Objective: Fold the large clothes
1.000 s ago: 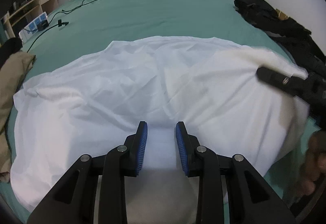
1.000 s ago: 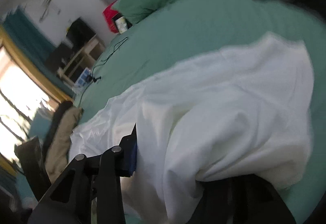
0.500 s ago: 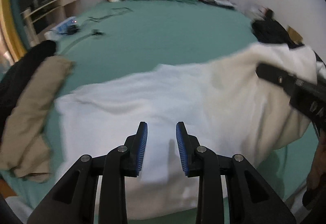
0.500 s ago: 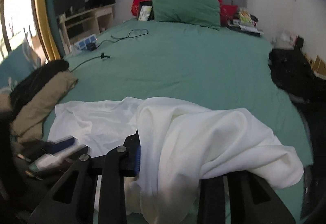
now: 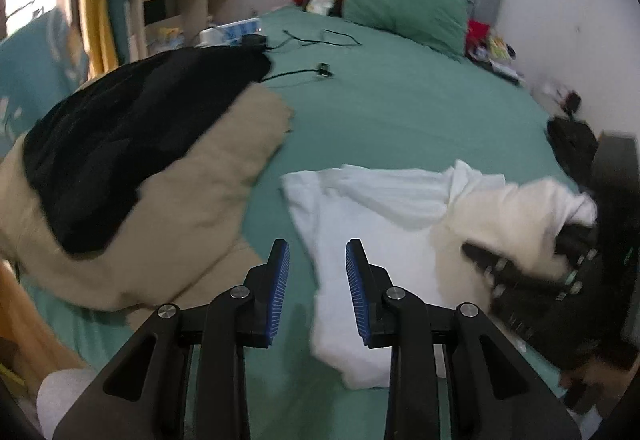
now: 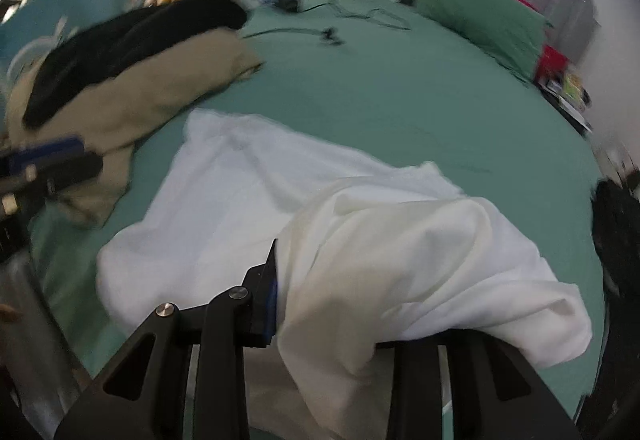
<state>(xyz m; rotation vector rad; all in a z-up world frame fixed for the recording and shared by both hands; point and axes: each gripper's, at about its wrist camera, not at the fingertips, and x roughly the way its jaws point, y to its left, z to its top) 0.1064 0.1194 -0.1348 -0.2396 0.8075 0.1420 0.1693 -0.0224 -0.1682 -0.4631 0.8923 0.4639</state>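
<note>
A large white garment (image 5: 380, 208) lies crumpled on the green bed (image 5: 400, 112). My left gripper (image 5: 318, 272) hovers open over the bare sheet just off the garment's left edge, with nothing between its blue pads. My right gripper (image 6: 320, 280) is shut on a bunched fold of the white garment (image 6: 420, 252), which drapes over it and hides the right finger. Only its left finger (image 6: 269, 280) shows. In the left wrist view the right gripper (image 5: 520, 272) appears blurred at the right, with cloth hanging over it. The left gripper (image 6: 48, 160) shows at the left edge of the right wrist view.
A pile of tan and black clothes (image 5: 160, 180) lies on the bed's left side, close to my left gripper. Dark clothes (image 5: 572, 144) sit at the right edge. A green pillow (image 5: 400, 16), cables (image 5: 312, 40) and a power strip (image 5: 232, 30) lie further up the bed.
Both grippers have swept to the left. The left one has left the garment and now hangs over bare sheet. The right one has carried its fold of white cloth leftward over the garment.
</note>
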